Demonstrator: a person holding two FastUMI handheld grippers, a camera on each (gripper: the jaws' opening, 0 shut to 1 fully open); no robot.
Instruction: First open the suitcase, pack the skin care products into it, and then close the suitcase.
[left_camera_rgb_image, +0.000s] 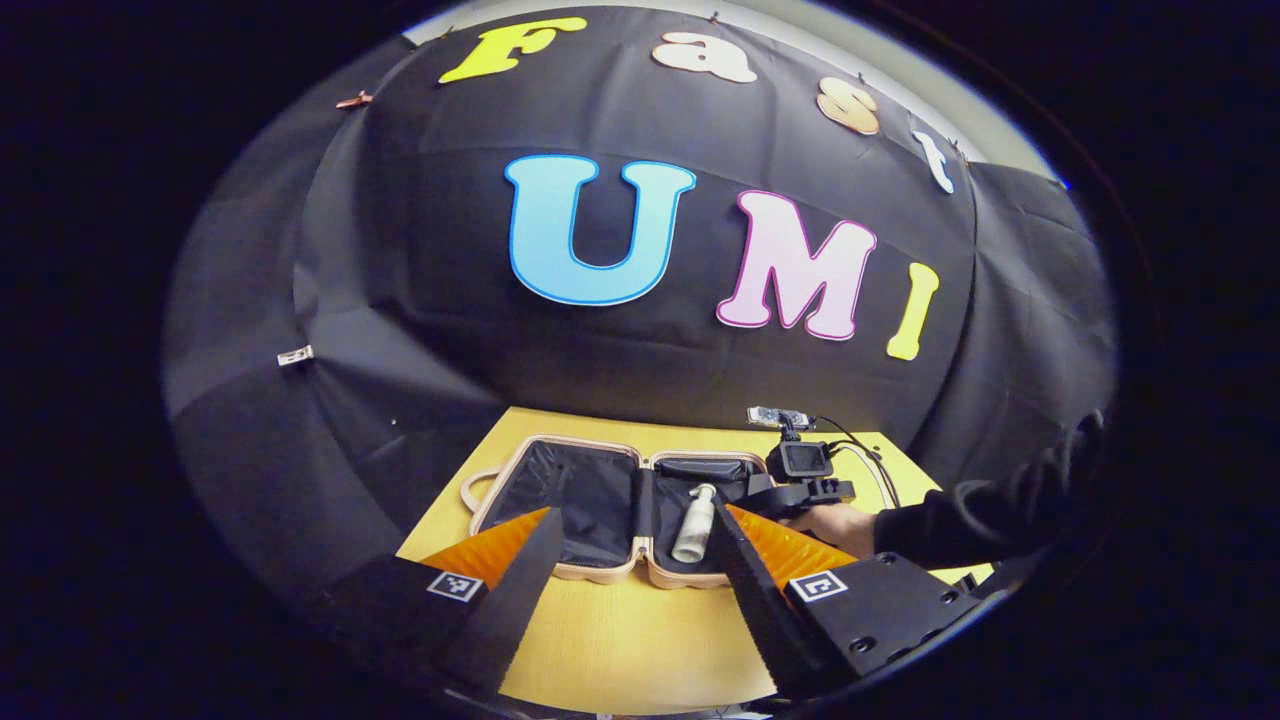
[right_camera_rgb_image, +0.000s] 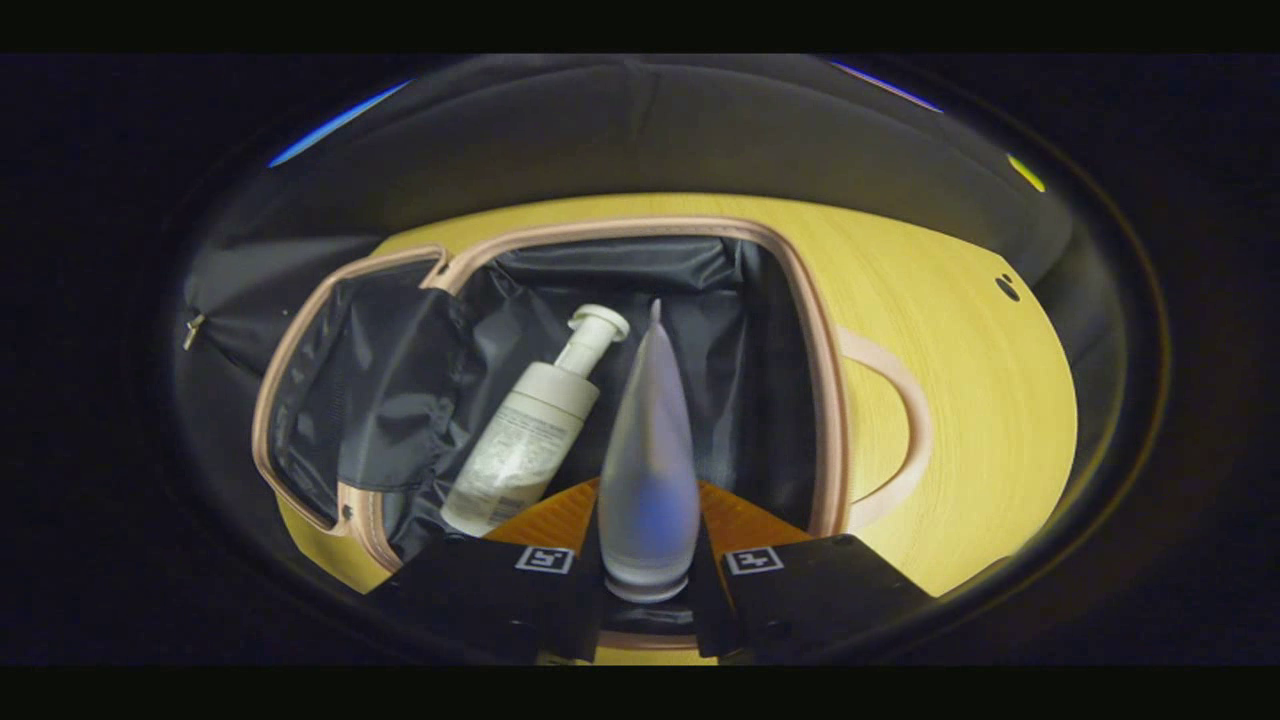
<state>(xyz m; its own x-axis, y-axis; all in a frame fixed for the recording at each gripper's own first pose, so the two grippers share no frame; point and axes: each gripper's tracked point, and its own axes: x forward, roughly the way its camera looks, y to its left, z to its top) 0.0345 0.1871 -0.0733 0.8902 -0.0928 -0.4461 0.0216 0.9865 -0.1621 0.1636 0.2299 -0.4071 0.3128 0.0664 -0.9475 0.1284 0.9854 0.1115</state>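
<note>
The small suitcase (left_camera_rgb_image: 575, 441) lies open on the yellow table (left_camera_rgb_image: 640, 640), pink rim, black lining. A white pump bottle (left_camera_rgb_image: 695, 525) lies in its right half. My left gripper (left_camera_rgb_image: 636, 510) hovers open before the case, holding nothing. My right gripper (left_camera_rgb_image: 800, 490), held by a hand (left_camera_rgb_image: 835, 525), reaches over the case's right side. In the right gripper view, my right gripper (right_camera_rgb_image: 648, 505) is shut on a frosted cone-shaped bottle (right_camera_rgb_image: 648, 420), tip pointing forward, above the lined suitcase (right_camera_rgb_image: 822, 380). The pump bottle (right_camera_rgb_image: 525, 430) lies just to its left.
The suitcase handle (right_camera_rgb_image: 915, 430) sticks out over the table (right_camera_rgb_image: 970, 360). A black sleeve (left_camera_rgb_image: 960, 520) comes in from the right. Black cloth walls close off the table's back and left.
</note>
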